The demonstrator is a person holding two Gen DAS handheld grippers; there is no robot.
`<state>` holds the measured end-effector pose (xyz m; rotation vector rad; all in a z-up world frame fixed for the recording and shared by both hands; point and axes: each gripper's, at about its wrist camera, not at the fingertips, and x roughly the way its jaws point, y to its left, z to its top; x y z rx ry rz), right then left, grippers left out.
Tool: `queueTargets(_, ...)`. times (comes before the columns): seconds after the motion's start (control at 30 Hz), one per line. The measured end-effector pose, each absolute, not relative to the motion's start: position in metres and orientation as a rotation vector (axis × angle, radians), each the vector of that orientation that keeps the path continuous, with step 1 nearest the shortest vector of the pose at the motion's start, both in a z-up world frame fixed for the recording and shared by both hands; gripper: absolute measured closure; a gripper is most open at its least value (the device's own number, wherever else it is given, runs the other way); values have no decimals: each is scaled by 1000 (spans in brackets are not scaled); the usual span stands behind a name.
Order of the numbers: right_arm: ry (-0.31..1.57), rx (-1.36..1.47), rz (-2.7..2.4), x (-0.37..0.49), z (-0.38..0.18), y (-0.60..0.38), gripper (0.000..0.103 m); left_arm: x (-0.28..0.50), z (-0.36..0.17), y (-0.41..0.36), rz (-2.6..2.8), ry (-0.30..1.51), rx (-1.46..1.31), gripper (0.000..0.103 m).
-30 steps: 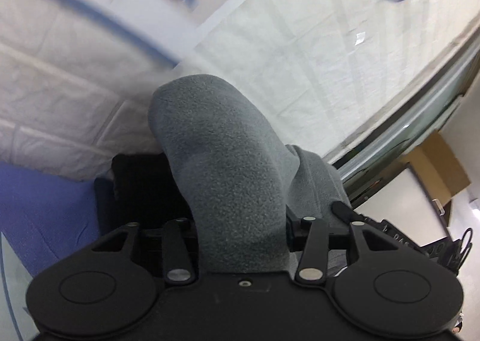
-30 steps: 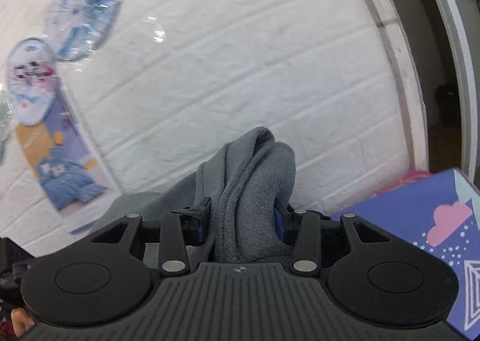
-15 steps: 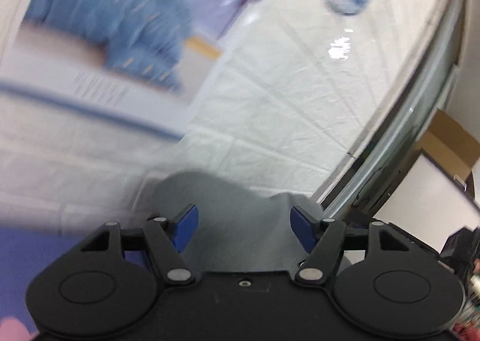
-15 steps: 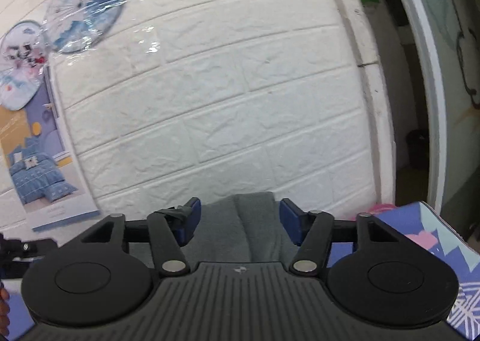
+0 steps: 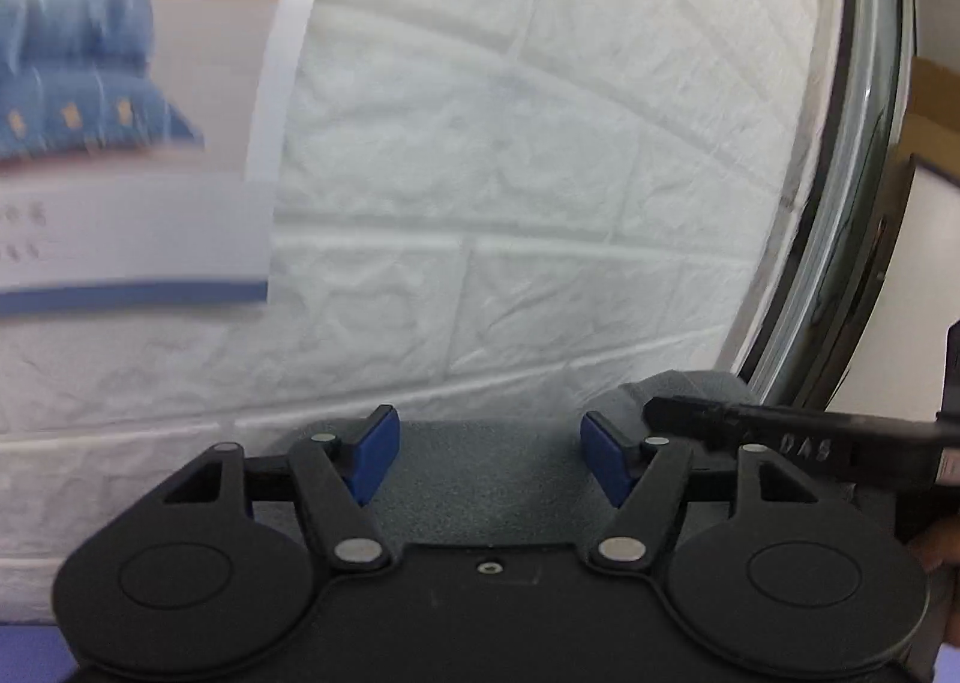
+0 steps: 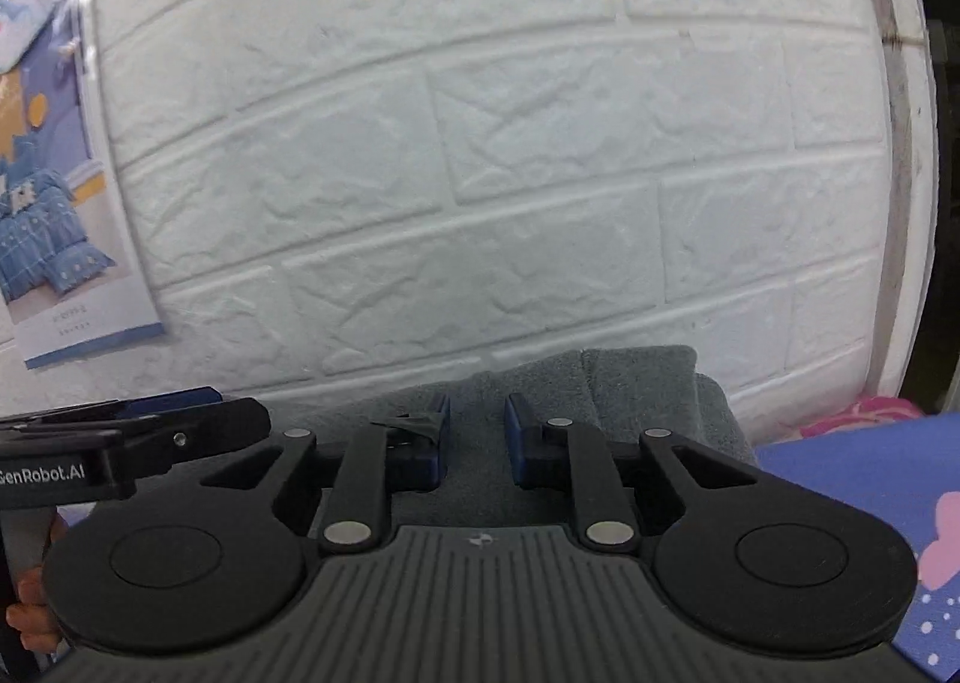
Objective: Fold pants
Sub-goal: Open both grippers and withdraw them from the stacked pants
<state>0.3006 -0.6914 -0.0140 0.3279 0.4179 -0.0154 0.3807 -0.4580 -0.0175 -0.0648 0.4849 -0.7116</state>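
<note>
White embossed brick-pattern wall (image 5: pixel 540 191) fills most of both wrist views, with a printed bedding poster (image 6: pixel 54 239) taped to it, beyond and to the left of the jaws. Below lies the task's thing, a pair of grey fleece pants (image 6: pixel 600 395), sitting as a thick folded bundle on a purple patterned mat (image 6: pixel 852 479).

A second ago both grippers were clamped on bunched grey fleece and carrying it. Now the left gripper (image 5: pixel 489 452) has its jaws spread wide with nothing between them; the fleece lies flat under and just beyond its blue pads (image 5: pixel 375 452). The right gripper (image 6: pixel 477 437) has its jaws parted by a narrower gap, also holding nothing, though the cloth sits directly beneath the gap and the folded edge rises just past the tips. Each view catches the other tool at its edge (the two sit close, side by side).

My reading is that a fold has just been laid down and let go. The bundle looks compact, so the task seems close to done, though little of the garment shows past the jaws, and whether another fold or a smoothing pass is needed cannot be told.
</note>
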Motion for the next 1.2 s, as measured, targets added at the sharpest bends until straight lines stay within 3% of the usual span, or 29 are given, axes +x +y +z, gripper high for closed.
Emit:
queueTargets(0.07,380,426,11,305,-28,-707,103,390,-34,-456,-712,479,-72,85)
queueTargets(0.17,325,431,32,306,-39,-708,103,396,-45,-450,-722,463,-121,78)
queueTargets(0.33,295,438,10,300,-36,-701,103,388,-36,-447,-718,470,-104,79)
queueTargets(0.37,295,439,10,294,-31,-698,100,385,-29,-449,-717,475,-100,73)
queueTargets(0.4,298,446,18,287,-24,-696,92,382,-21,-448,-724,482,-97,65)
queueTargets(0.43,300,459,32,279,-17,-695,64,377,-11,-444,-733,486,-102,42)
queueTargets(0.47,303,464,47,267,-6,-695,13,370,0,-438,-742,489,-114,26)
queueTargets(0.5,307,453,42,256,3,-691,0,361,12,-431,-741,489,-133,24)
queueTargets(0.83,383,157,-114,110,88,-652,0,216,96,-359,-680,499,-264,24)
queueTargets(1.2,543,60,-106,32,67,-613,0,105,59,-344,-492,674,-145,24)
